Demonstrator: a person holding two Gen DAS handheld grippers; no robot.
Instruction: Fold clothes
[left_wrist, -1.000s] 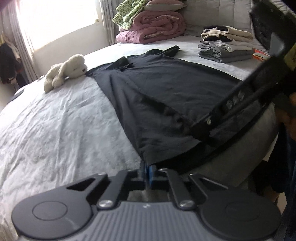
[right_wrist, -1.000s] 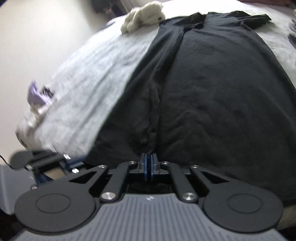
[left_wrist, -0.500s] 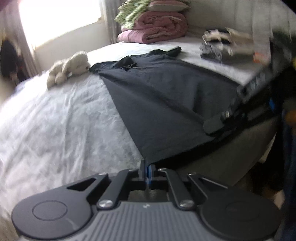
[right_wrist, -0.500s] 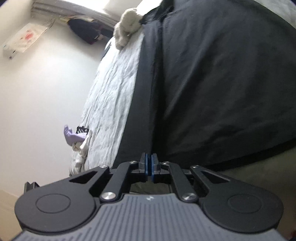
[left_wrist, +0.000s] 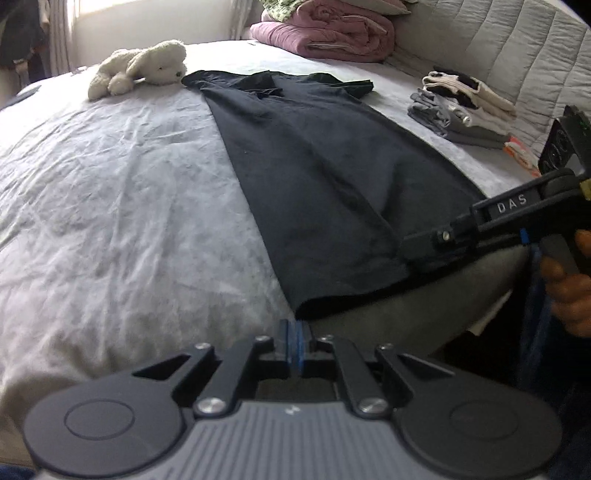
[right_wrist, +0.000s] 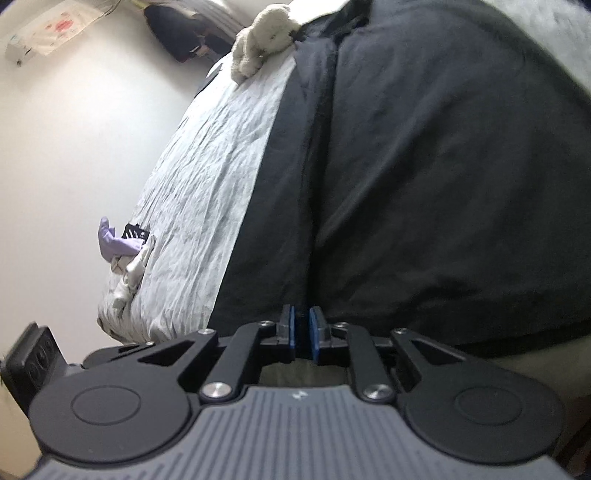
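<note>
Bedroom, wide bed (left_wrist: 110, 206) under a wrinkled pale sheet, padded grey headboard (left_wrist: 498, 48) behind. Black T-shirt (left_wrist: 314, 177) spread flat down the middle, folded lengthwise along one side, hem at the near edge of the mattress, collar end far off beside a white plush toy (left_wrist: 144, 66). Pink duvet (left_wrist: 332, 29) rolled up by the headboard; stack of folded clothes (left_wrist: 461, 107) over on the right of the left wrist view. Left claw (left_wrist: 294, 345) pinched fully together, blue pads meeting, just short of the hem's corner, nothing caught between. Right claw (right_wrist: 302, 334) opening now, narrow gap between its blue pads, dark hem cloth right at the tips but no longer pinched. Purple glove (right_wrist: 114, 243) at the bed's far side.
</note>
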